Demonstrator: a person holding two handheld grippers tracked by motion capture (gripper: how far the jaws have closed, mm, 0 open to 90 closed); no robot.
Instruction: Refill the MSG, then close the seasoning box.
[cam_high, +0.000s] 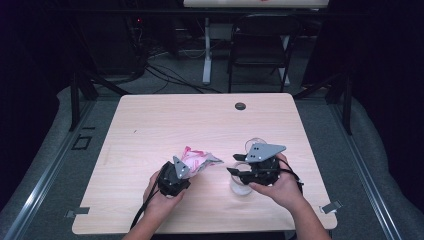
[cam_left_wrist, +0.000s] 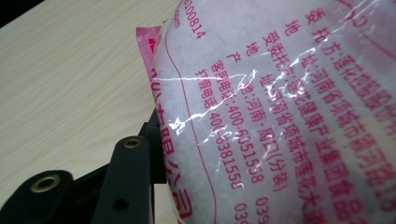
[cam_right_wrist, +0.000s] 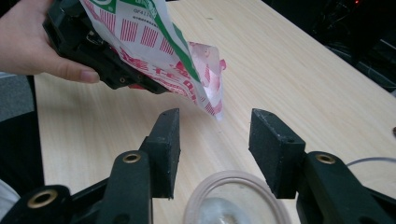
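The left gripper (cam_high: 186, 169) pinches a crinkled clear plastic bag with pink print and white granules (cam_high: 199, 160), lifted just above the pale wooden table (cam_high: 165, 120). To its right, the right gripper (cam_high: 239, 171) stands spread above a clear round plastic cup (cam_high: 241, 186) standing on the table.

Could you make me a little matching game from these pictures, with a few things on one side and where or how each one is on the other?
Things:
1. pink-and-white printed plastic bag of white crystals
2. clear round plastic cup
3. right tongs
4. small dark round hole in the table

Places or states:
A. near the far edge of the light wooden table
B. gripped in the left tongs, lifted and tilted
C. open, nothing between the pads
D. standing on the table just beneath the right tongs

Pairs: 1-B, 2-D, 3-C, 4-A
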